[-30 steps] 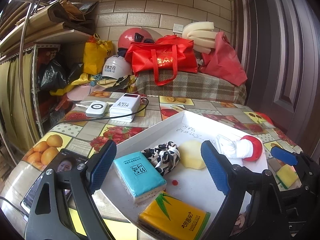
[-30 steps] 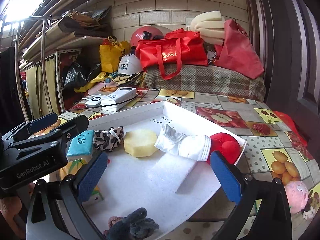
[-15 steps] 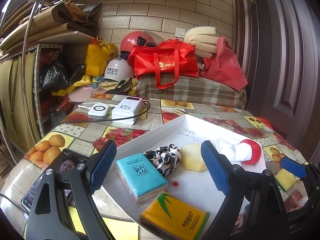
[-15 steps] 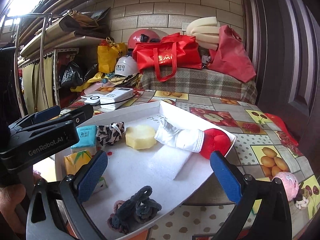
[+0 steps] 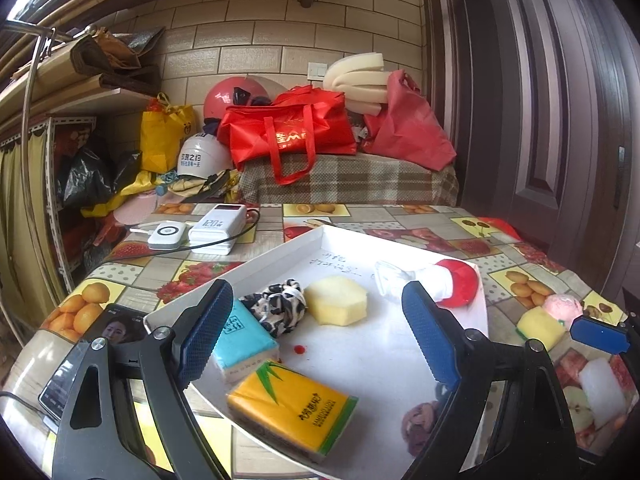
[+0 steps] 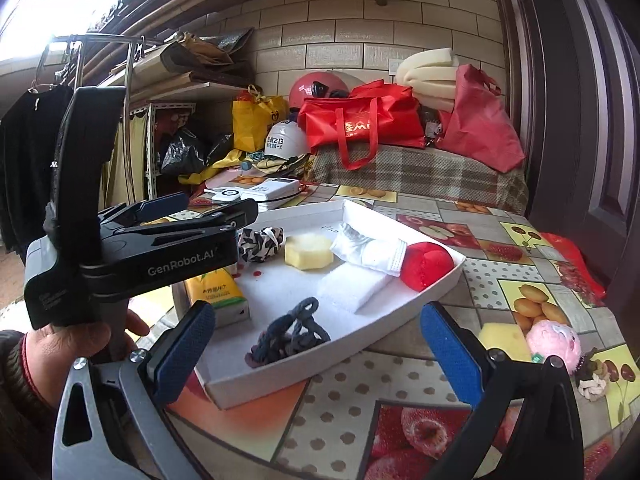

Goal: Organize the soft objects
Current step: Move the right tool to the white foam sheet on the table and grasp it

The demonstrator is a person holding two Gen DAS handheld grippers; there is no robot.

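Observation:
A white tray (image 5: 276, 258) on the fruit-print table holds a blue tissue pack (image 5: 244, 340), a yellow tissue pack (image 5: 292, 404), a black-and-white scrunchie (image 5: 276, 308), a yellow hexagonal sponge (image 5: 338, 306), a white sock (image 5: 404, 280) and a red ball (image 5: 462, 284). In the right wrist view the tray (image 6: 320, 376) also holds a dark blue knotted cord (image 6: 292, 332) and a white foam block (image 6: 352, 284). My left gripper (image 5: 318, 336) hangs open over the tray's near left, holding nothing. Open and empty too, my right gripper (image 6: 318, 356) is before the tray's near corner.
Right of the tray lie a yellow sponge (image 6: 504, 340), a pink plush (image 6: 554, 344) and a small rope knot (image 6: 592, 388). Power banks (image 5: 218, 228) and a phone (image 5: 92, 352) sit at the left. Red bags (image 5: 292, 136) pile behind; a dark door (image 5: 560, 100) stands at right.
Both grippers have drawn back from the tray, so more table shows in front. The tray's near corner, the pink plush and the yellow sponge have come into view. Nothing was gripped.

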